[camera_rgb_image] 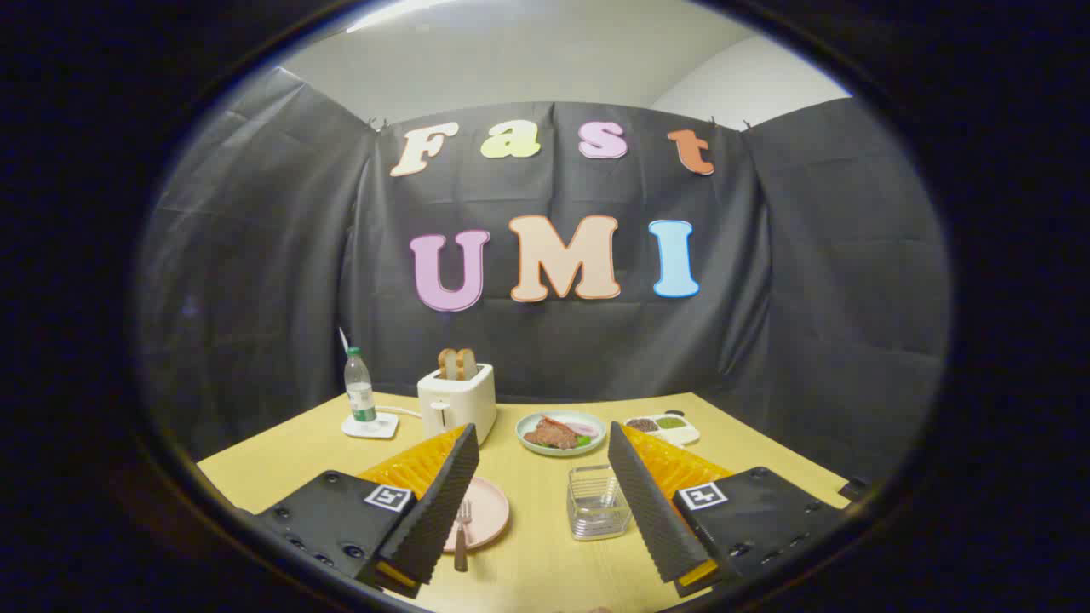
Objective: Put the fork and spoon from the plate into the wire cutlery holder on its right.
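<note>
Fork (462,532): lies on the pink plate (490,511), tines toward twelve o'clock, handle running past the plate's near rim toward six o'clock and onto the table (536,562). The left finger hides much of the plate, so whether the spoon lies there as well cannot be told. As a judgement, the fork is light, stiff and smooth; a slim handle of this kind tends to slip or pivot between flat pads. The overhanging handle end seems the best place to take hold, since the fingers can close across it without striking the plate.

Wire cutlery holder (598,502): stands upright at three o'clock from the plate, apart from it, just inside the right finger. It looks light and open-topped; a careless knock could shift it.

Gripper (545,502): fingers spread wide, nothing between them but bare table; it has hold of nothing. The fork sits beside the left finger (434,511), the holder beside the right.

Surroundings, beyond the fingers toward twelve o'clock: a plate of food (560,432); at its three o'clock a small divided tray (664,428); at its nine o'clock a white toaster (456,402) with two slices standing in it; further toward nine o'clock a bottle (359,390) on a coaster (371,425).
</note>
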Motion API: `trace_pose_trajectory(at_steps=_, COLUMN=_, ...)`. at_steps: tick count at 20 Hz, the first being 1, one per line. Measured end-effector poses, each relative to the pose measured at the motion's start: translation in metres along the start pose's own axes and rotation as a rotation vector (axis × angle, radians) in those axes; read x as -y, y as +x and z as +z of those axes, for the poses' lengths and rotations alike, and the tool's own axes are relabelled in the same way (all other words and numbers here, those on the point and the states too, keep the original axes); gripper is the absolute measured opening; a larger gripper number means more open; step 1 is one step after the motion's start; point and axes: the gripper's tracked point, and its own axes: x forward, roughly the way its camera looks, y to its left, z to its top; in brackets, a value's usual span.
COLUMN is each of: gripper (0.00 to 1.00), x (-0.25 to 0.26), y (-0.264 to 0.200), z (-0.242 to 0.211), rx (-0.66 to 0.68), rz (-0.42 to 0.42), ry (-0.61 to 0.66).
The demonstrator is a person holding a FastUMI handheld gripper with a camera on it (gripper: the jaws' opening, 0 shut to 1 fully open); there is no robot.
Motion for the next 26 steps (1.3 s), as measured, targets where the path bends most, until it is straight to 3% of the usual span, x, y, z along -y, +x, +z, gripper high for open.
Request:
trace_pose_trajectory(at_steps=13, gripper=0.97, x=-0.016, y=-0.007, z=-0.032, rx=-0.083, rz=0.039, ry=-0.031)
trace_pose_trajectory(at_steps=26, gripper=0.97, x=-0.065, y=0.000, z=-0.118, rx=-0.271, rz=0.223, ry=-0.110)
